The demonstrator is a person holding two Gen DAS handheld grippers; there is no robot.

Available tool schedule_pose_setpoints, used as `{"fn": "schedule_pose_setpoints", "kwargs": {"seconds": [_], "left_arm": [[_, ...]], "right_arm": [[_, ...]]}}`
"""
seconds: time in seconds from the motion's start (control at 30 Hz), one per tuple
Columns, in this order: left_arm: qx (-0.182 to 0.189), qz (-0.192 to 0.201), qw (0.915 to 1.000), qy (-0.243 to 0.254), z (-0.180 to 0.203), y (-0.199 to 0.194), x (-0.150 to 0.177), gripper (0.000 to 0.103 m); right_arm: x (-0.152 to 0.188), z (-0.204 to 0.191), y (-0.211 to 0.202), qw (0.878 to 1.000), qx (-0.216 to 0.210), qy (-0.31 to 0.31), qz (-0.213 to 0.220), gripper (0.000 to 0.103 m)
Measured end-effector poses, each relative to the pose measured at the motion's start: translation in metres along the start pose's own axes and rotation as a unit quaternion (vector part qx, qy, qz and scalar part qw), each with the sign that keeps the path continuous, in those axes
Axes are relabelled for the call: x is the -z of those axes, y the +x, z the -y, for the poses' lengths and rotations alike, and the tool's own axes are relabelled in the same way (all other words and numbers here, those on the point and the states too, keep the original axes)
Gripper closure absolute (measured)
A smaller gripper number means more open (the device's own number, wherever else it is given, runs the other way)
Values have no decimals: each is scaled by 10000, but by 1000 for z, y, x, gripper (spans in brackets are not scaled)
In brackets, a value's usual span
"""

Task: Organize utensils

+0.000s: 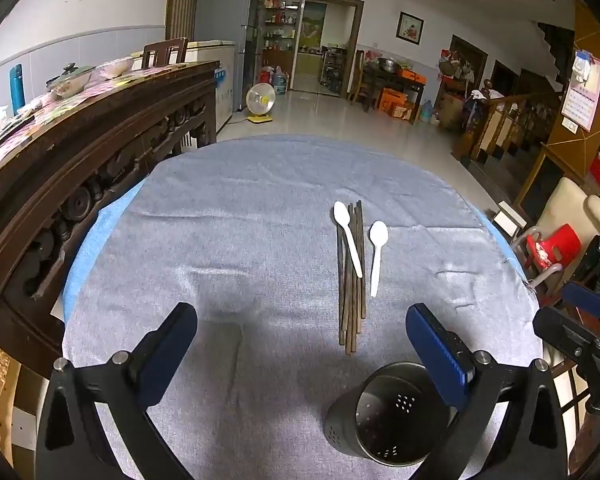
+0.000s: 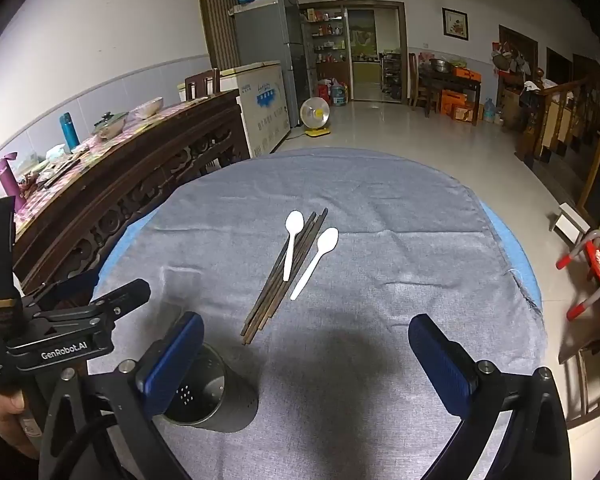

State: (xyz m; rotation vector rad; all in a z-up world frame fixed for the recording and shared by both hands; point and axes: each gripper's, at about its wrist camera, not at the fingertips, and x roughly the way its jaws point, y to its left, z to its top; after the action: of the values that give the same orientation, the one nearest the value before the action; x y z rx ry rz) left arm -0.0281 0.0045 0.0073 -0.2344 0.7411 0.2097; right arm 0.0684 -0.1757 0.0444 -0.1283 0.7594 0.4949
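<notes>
Both tongs hang above the near side of the table, and I hold each spread wide with nothing between its pads. My left gripper (image 1: 302,330) sits over bare cloth (image 1: 240,220), with its right pad (image 1: 436,344) just above the rim of the holder (image 1: 384,416). My right gripper (image 2: 306,340) hovers over the cloth (image 2: 400,272) too, its left pad (image 2: 172,360) in front of the holder (image 2: 216,396).

That holder is a dark perforated metal cup, standing upright near the table's near edge with nothing in it that I can see. Beyond it, toward the middle, lies a bundle of dark chopsticks (image 1: 352,276), ends pointing roughly at me. One white spoon (image 1: 347,236) lies across the bundle, bowl at the far end. A second spoon (image 1: 377,254) lies on the cloth just right of the chopsticks.

From my right wrist I see my left hand (image 2: 4,416) gripping the other tool's handle.
</notes>
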Motion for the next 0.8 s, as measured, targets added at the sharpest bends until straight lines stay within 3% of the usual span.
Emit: {"fn": "schedule_pose_setpoints", "kwargs": {"seconds": [0.8], "left_arm": [[26, -34, 10000, 6, 3, -1, -1, 0]], "right_arm": [[-2, 4, -4, 9995, -125, 146, 237, 0]]}}
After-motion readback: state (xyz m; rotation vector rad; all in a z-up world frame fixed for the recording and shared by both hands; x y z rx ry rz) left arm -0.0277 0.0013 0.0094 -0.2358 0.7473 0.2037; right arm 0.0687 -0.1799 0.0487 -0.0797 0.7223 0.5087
